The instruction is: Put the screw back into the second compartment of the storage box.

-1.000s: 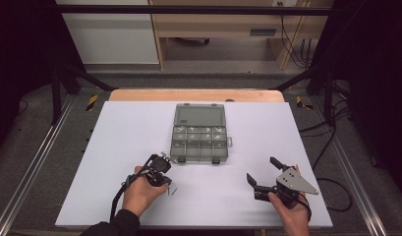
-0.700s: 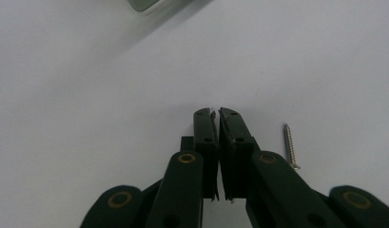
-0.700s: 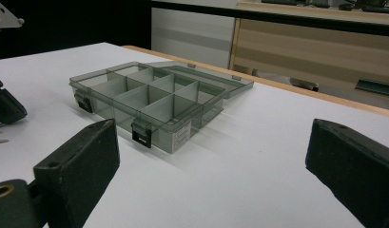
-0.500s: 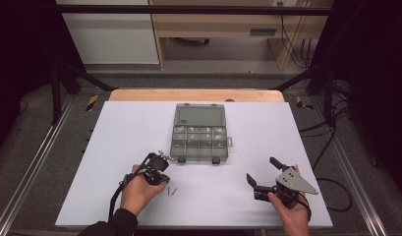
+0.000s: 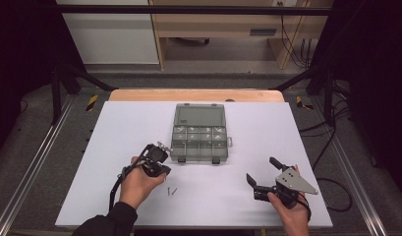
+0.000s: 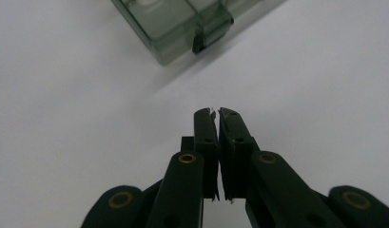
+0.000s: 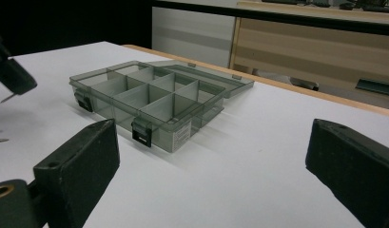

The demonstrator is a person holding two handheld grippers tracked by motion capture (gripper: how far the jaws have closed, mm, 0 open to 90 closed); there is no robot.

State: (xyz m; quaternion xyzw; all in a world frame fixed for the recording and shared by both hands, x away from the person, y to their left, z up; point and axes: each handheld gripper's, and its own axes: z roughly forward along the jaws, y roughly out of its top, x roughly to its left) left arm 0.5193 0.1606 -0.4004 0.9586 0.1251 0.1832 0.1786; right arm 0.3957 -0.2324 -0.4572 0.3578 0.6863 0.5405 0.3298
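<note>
Left gripper (image 5: 160,148) pinches a small screw (image 6: 212,109) between pressed jaws just beside the open compartment box (image 5: 199,142); two screws (image 5: 170,191) lie on the table; right gripper (image 5: 261,173) rests wide-spread

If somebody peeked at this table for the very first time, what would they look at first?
Probably the see-through organizer box in the middle of the white table, lid open, with many little compartments. Next, the left hand-held gripper near the box's front left corner, jaws pinched on a tiny screw, with two loose screws lying nearby. The right hand-held gripper waits wide open at the front right.
</note>
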